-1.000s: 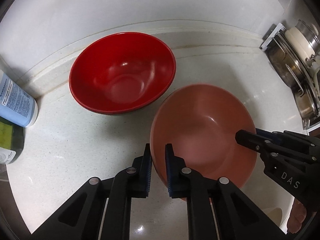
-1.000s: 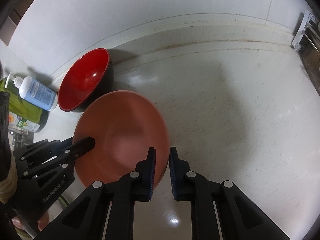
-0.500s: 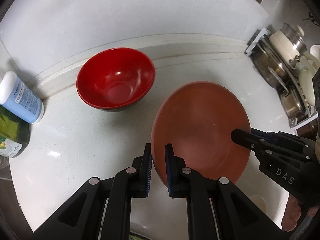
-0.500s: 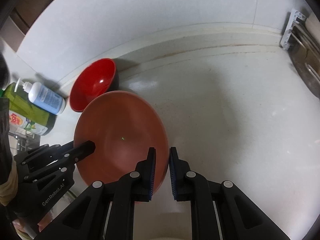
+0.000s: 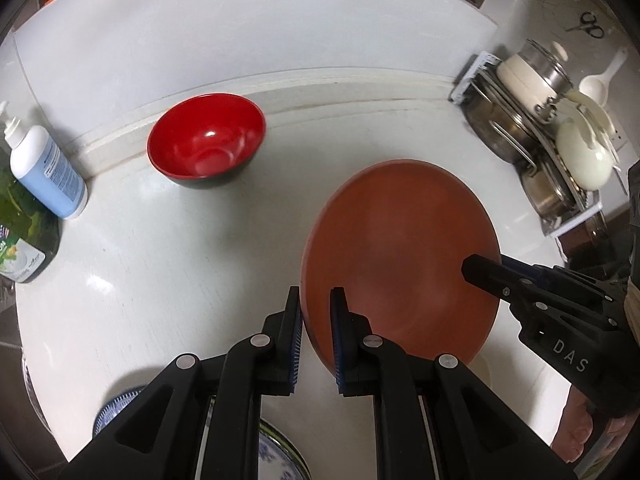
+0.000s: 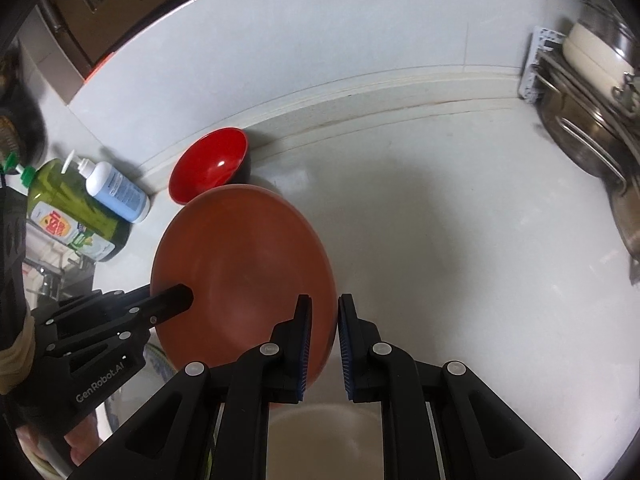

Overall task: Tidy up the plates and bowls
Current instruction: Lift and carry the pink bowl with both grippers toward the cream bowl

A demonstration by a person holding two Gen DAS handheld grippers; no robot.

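Note:
A terracotta plate (image 5: 400, 256) is held above the white counter by both grippers. My left gripper (image 5: 316, 316) is shut on its left rim. My right gripper (image 6: 323, 326) is shut on its right rim; the plate also shows in the right wrist view (image 6: 240, 272). The right gripper reaches in from the right in the left wrist view (image 5: 500, 276). A red bowl with a black outside (image 5: 206, 140) stands on the counter by the back wall, apart from the plate; it also shows in the right wrist view (image 6: 210, 162).
A blue-white pump bottle (image 5: 44, 168) and a green soap bottle (image 5: 20, 240) stand at left. A rack with steel pots (image 5: 536, 140) is at right. A blue-patterned dish (image 5: 276, 456) and a pale bowl (image 6: 324, 440) lie below the grippers.
Both grippers have lifted and pulled back with the terracotta plate; the red bowl and back wall now look smaller and farther. Dishes have come into view below.

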